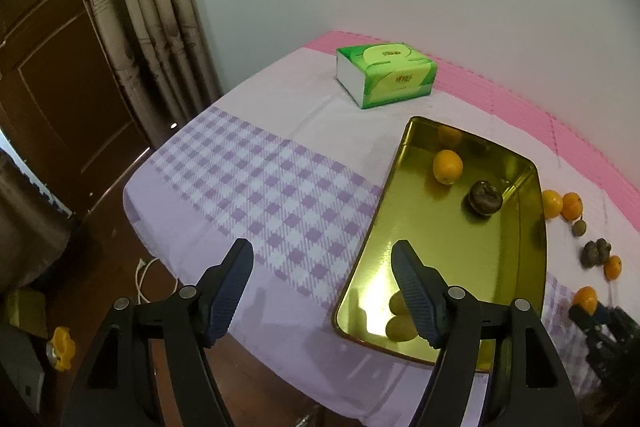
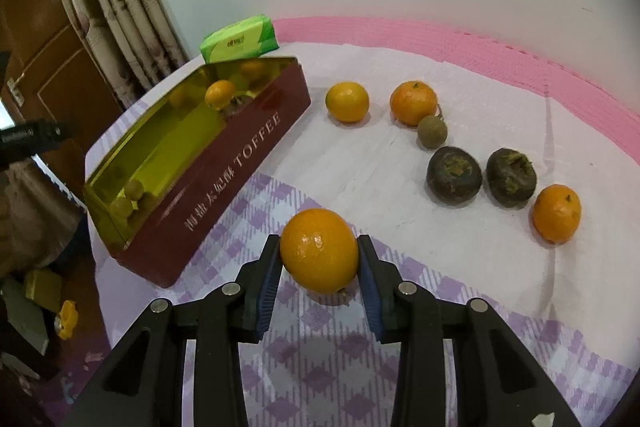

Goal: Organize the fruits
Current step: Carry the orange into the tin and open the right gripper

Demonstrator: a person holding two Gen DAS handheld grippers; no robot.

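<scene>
- Progress approx. one third, judged by count: four fruits are seen inside the toffee tin (image 2: pixel 240 163), seven are still outside it.
- In the tin's gold interior (image 1: pixel 460 259): one orange (image 1: pixel 448 167) near the far end, one dark wrinkled fruit (image 1: pixel 485 197) just beside it, and two small green-yellow fruits (image 1: pixel 400 323) at the near end, partly hidden by the left claw's finger.
- Left gripper (image 1: pixel 322 291) is held well open and empty, w/ nothing between the pads; one finger is seen over the checked cloth (image 1: pixel 256 187), the other over the tin's near end. Judged: a drop-off is done and this claw is free for the next pick.
- Right gripper (image 2: pixel 319 261) is closed on a large orange (image 2: pixel 319 251), pads pressed on both sides. The fruit is low over the cloth, outside the tin, near its long red wall; whether it is touching the cloth cannot be told.
- Left on the cloth, right of the tin: a yellow-orange citrus (image 2: pixel 347 101), a mandarin (image 2: pixel 413 102) w/ a small brownish fruit (image 2: pixel 432 131) touching it, two dark fruits (image 2: pixel 454 171) (image 2: pixel 511 177) just beside each other, and one more mandarin (image 2: pixel 556 213) nearest the edge.
- Tissue pack (image 1: pixel 386 73) sits behind the tin, not part of the job.
- Remaining, as judged: held orange to be carried over the red wall and released in the tin, then six more picks.
</scene>
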